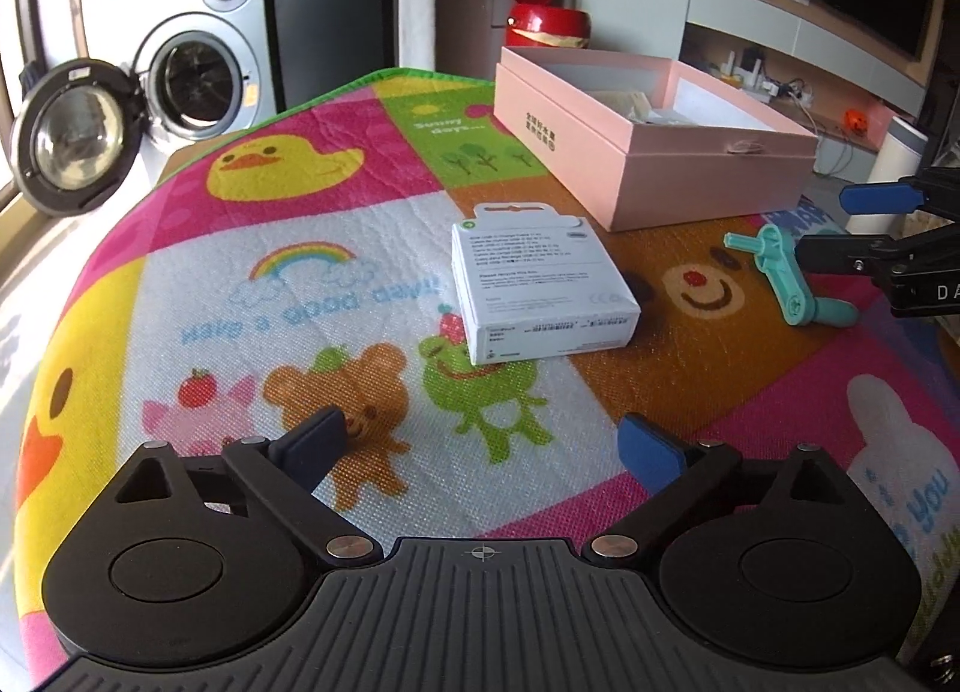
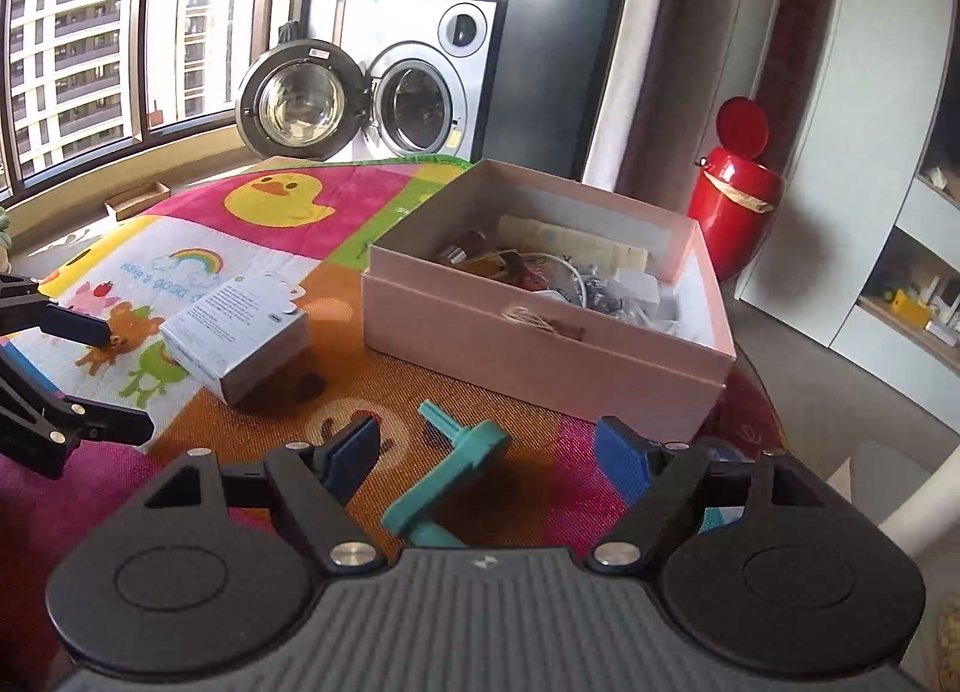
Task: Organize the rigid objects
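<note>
My left gripper (image 1: 480, 446) — jaws wide, empty — has the white box (image 1: 543, 284) ahead. My right gripper (image 2: 489, 452) gapes over the teal crank (image 2: 450, 476), untouched; pink box (image 2: 540, 356) beyond.

Count: one open pink cardboard box (image 2: 540, 344), one flat white printed carton (image 1: 543, 296), one teal plastic crank handle (image 2: 447, 482), one red lidded bin (image 2: 735, 200), one cartoon-print play mat (image 1: 240, 248). Small items inside the pink box: several, too jumbled to count.
</note>
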A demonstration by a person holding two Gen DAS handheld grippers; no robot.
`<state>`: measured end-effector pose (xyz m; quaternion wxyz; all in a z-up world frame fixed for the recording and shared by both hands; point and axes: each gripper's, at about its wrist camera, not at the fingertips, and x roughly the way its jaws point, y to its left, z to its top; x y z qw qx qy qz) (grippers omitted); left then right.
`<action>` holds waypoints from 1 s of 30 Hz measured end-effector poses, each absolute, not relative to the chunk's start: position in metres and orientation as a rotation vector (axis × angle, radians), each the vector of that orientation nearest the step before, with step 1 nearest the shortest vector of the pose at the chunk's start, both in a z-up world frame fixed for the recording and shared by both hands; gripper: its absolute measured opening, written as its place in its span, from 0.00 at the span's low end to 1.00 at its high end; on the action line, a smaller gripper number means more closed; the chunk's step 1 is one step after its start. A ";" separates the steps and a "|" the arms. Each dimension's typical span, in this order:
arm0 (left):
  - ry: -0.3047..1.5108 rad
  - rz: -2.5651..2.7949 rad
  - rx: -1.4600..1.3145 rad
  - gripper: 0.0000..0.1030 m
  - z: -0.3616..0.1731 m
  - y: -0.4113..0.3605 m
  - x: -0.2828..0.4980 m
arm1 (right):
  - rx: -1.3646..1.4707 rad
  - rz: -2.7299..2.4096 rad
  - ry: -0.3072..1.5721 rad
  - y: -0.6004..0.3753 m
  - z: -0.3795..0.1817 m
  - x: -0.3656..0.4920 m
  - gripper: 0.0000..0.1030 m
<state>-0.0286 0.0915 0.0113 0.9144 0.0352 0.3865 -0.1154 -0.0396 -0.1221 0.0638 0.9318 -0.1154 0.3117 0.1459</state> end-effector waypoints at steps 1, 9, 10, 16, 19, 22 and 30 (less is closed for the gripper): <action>0.795 -0.235 0.055 0.97 0.012 0.089 -0.026 | -0.219 0.286 0.646 -0.126 0.060 -0.037 0.77; 0.700 -0.192 -0.024 0.96 0.031 0.069 0.010 | -0.071 0.310 0.706 -0.140 0.035 -0.030 0.77; 0.699 -0.175 0.010 0.96 0.029 0.063 0.015 | -0.069 0.312 0.707 -0.139 0.034 -0.031 0.77; 0.775 -0.161 0.069 0.93 0.010 0.051 0.027 | -0.050 0.315 0.702 -0.131 0.037 -0.029 0.77; 0.779 -0.180 0.034 0.93 0.010 0.058 0.027 | -0.168 0.297 0.722 -0.122 0.034 -0.027 0.77; 0.763 -0.195 0.045 0.93 0.008 0.059 0.023 | -0.347 0.241 0.666 -0.125 0.032 -0.040 0.77; 0.730 -0.166 0.045 0.93 0.006 0.055 0.017 | -0.202 0.313 0.632 -0.144 0.047 -0.036 0.77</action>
